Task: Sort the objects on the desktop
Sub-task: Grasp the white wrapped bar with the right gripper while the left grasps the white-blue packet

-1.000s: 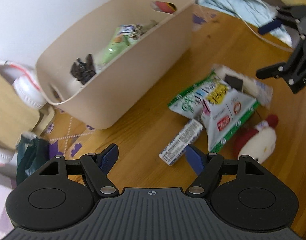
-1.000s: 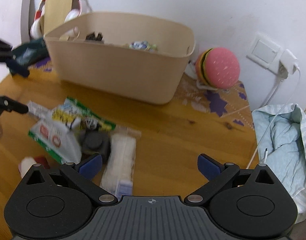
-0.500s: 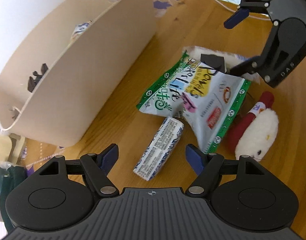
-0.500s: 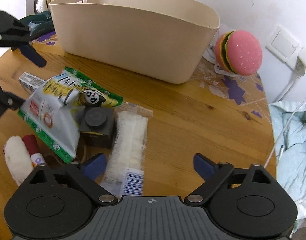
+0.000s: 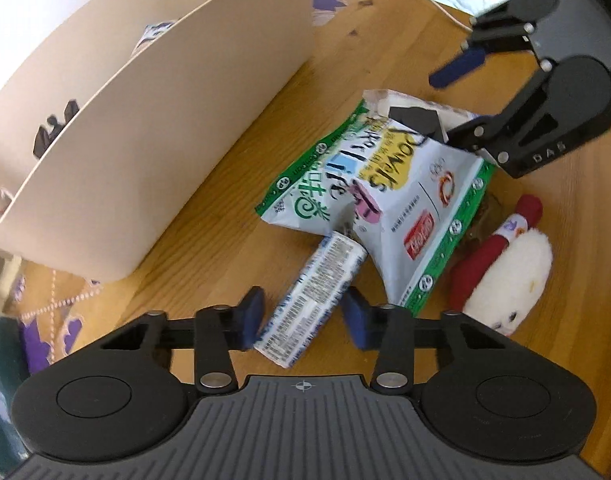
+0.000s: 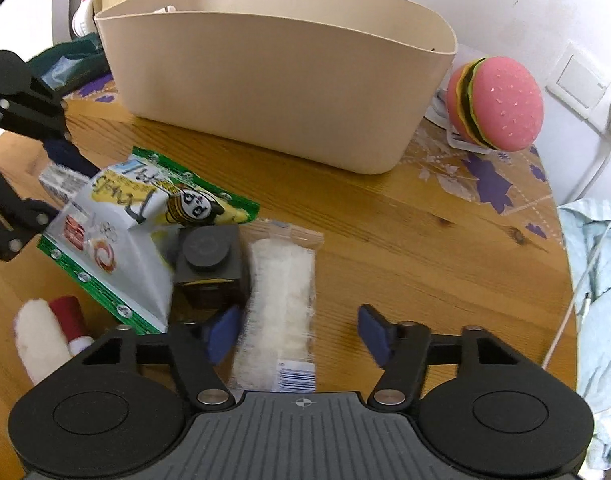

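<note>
The left gripper (image 5: 301, 318) has its jaws spread, one blue pad on each side of the near end of a small printed carton (image 5: 311, 302) lying flat on the wooden table (image 5: 209, 240); the pads look just beside the carton's sides, and I cannot tell whether either one touches yet. The carton's long axis runs away from the jaws, leaning a little to the right, and its far end is tucked under the edge of the green-and-white snack bag (image 5: 385, 204). So the jaws sit nearly across the short width, which I judge is the relation that matters: a squeeze here would catch the narrow sides, though the slight skew could twist the carton as it closes. The beige basket (image 5: 165, 128) stands to the left and farther back, near enough for the drop. The right gripper (image 6: 299, 334) is likewise spread, with a long white packet (image 6: 281, 300) lying between its pads, nearer its left pad, long axis pointing away toward the basket; a dark square block (image 6: 209, 256) sits just left of the packet, against that pad. Each hand is nearest its own item, well clear of the other.
</note>
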